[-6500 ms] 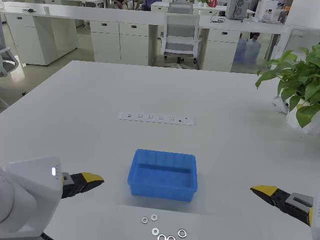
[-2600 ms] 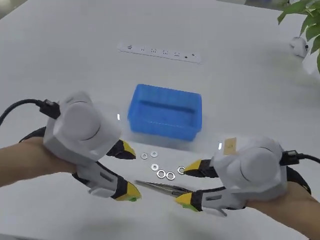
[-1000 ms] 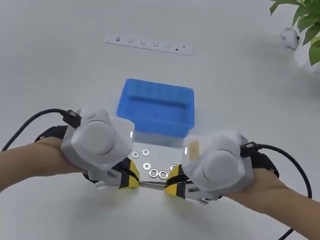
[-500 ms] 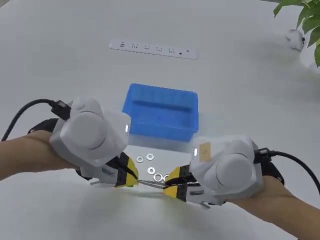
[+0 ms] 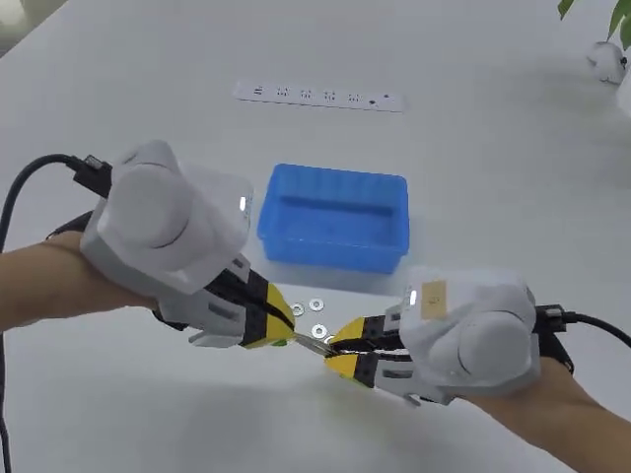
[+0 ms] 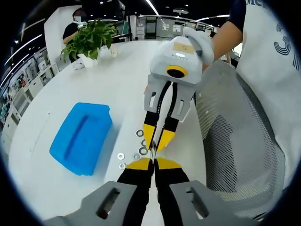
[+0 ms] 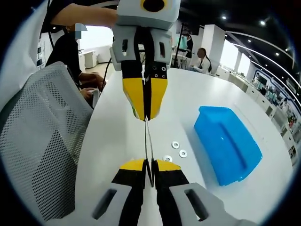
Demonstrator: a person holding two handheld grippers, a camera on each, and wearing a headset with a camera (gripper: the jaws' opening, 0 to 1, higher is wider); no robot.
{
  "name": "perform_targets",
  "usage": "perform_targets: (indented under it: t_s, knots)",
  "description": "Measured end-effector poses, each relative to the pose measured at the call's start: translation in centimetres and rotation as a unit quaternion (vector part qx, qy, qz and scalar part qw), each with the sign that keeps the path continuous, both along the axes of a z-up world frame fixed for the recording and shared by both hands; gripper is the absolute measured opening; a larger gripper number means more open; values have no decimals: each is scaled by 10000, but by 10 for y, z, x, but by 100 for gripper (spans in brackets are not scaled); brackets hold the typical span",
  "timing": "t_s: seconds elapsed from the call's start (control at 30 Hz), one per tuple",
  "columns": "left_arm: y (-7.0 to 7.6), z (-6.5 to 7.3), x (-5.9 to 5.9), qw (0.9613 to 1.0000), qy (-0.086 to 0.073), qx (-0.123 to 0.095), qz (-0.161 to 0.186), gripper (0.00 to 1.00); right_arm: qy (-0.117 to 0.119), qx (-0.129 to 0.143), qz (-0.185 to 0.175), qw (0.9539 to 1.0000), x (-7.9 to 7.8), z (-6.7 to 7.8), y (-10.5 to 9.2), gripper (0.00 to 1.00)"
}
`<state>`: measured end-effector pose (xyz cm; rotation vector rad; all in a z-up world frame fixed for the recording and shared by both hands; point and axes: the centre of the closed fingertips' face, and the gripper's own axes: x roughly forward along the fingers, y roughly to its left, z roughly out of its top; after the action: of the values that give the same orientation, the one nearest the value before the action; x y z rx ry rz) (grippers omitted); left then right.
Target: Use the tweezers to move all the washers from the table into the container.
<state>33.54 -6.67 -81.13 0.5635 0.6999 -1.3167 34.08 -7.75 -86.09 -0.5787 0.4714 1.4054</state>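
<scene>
Thin metal tweezers [image 5: 312,344] hang just above the white table, one end held by each gripper. My left gripper [image 5: 282,331] is shut on one end, its yellow tips [image 6: 154,163] pressed together on it. My right gripper [image 5: 341,354] is shut on the other end [image 7: 150,165], facing the left one. The tweezers [image 7: 147,137] run straight between the two pairs of jaws. Several small washers [image 5: 316,306] lie on the table just beyond the tweezers, with more of those washers [image 7: 176,144] beside the jaws. Behind them stands the blue container [image 5: 335,218], with nothing seen inside.
A white power strip [image 5: 318,97] lies further back on the table. A potted plant [image 6: 91,40] stands at the far corner. A grey mesh chair [image 6: 235,136] sits at the table's near edge. People are in the room behind.
The tweezers lay on the table with both grippers open beside them. The grippers closed in from both sides, each shut on one end, and now hold the tweezers slightly raised.
</scene>
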Motion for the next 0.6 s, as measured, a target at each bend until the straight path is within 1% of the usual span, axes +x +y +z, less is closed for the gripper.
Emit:
perform_targets:
  t_s: [0.17,0.23,0.33,0.37,0.4,0.43,0.47,0.5,0.53,0.57,0.6]
  knots:
    - [-11,5,0,10000,-38,-42,-27,6,46,177,-106,9998,0,2,-2,8]
    - [-18,9,-1,9999,-26,-107,-53,6,63,247,-135,9996,0,3,-3,9]
    - [-27,11,-1,9998,-65,-155,-100,5,75,331,-189,9992,0,4,-4,9]
    - [-35,15,-2,9994,-2,-330,-91,5,76,357,-202,9991,0,4,-3,9]
    - [-39,16,-2,9992,26,-402,-88,5,74,363,-202,9991,0,4,-3,8]
    - [-45,17,-4,9987,72,-483,-105,5,104,375,-229,9990,0,4,-3,8]
    - [-47,16,-3,9990,18,-429,-133,5,76,395,-209,9990,-1,4,-2,8]
    - [-48,14,-1,9992,-103,-336,-193,5,68,429,-188,9989,-1,4,-2,8]
    - [-48,13,-1,9993,-133,-284,-214,5,26,448,-156,9989,-2,4,-2,8]
    - [-47,13,1,9993,-145,-285,-187,5,-63,454,-156,9988,0,4,-3,7]
    - [-46,14,3,9993,-144,-303,-146,5,-2,471,-180,9987,0,4,-3,7]
